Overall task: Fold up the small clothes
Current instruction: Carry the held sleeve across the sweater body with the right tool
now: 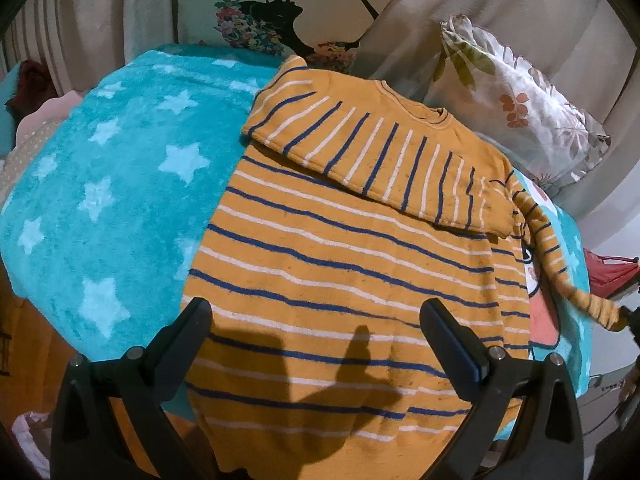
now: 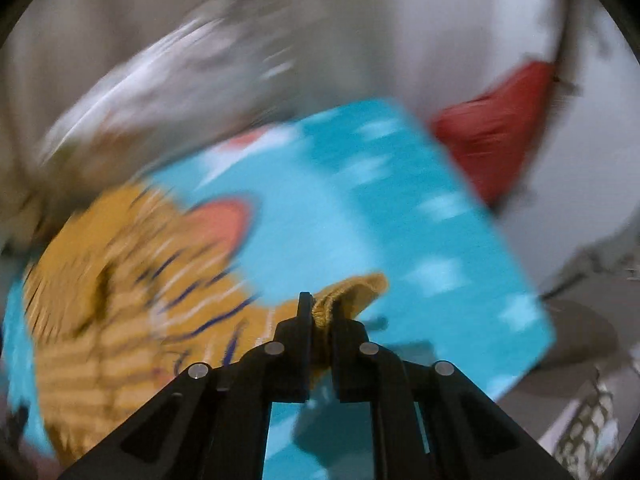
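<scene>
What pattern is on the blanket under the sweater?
Pale stars on turquoise blanket; it shows best in the left wrist view.

No text, label, brand or number can be read in either view. The right wrist view is smeared by motion blur, so any small print there may simply be lost. The dark marks at 9 o'clock in the left wrist view are illegible.

Your sweater (image 1: 344, 280) lies on the blanket (image 1: 100, 208), one sleeve (image 1: 360, 148) folded across its chest, pillow (image 1: 516, 108) behind it.
</scene>
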A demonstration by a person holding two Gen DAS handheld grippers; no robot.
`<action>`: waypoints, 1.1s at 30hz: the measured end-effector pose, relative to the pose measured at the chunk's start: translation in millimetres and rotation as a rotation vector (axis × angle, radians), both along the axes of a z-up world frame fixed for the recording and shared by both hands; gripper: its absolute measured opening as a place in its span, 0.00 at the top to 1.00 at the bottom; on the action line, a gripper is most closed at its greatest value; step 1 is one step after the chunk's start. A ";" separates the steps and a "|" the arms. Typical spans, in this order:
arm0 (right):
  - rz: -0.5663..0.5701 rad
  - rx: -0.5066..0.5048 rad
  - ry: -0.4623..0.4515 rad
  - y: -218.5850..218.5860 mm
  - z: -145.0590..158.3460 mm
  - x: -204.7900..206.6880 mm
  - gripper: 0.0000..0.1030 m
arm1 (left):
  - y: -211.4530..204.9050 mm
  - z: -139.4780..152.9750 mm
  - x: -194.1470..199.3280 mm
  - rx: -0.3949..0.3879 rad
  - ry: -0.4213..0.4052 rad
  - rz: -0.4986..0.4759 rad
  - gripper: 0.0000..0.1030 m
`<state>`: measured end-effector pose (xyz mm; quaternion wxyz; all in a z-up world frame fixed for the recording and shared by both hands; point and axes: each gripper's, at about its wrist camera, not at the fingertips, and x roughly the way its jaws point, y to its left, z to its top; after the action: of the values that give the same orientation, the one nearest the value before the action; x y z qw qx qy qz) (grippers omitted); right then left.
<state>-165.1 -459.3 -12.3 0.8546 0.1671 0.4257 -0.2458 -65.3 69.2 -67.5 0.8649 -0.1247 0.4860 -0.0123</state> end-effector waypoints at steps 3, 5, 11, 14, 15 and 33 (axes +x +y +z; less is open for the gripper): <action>-0.107 -0.014 -0.047 -36.0 20.9 -8.4 0.93 | 0.2 -1.1 0.3 -0.003 0.002 -0.002 0.00; -0.135 -0.036 -0.075 -37.0 34.6 -5.0 0.93 | 2.0 -1.8 1.3 -0.007 0.004 -0.002 0.00; 0.000 0.021 -0.135 10.1 64.5 32.0 0.93 | 18.3 1.4 6.6 -0.027 -0.009 -0.004 0.00; 0.147 0.117 -0.147 64.9 64.8 59.9 0.93 | 34.3 2.5 10.5 -0.042 -0.014 0.004 0.00; 0.193 0.150 -0.148 84.8 63.7 70.8 0.93 | 39.3 2.6 11.7 -0.044 -0.013 0.006 0.00; 0.719 0.419 0.040 440.4 -12.8 234.5 0.93 | 176.2 -11.7 24.1 -0.023 0.008 0.081 0.00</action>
<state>69.4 -19.0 -25.1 0.8251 0.1731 0.5144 0.1571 -41.3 245.4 -79.2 0.8613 -0.1543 0.4837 0.0174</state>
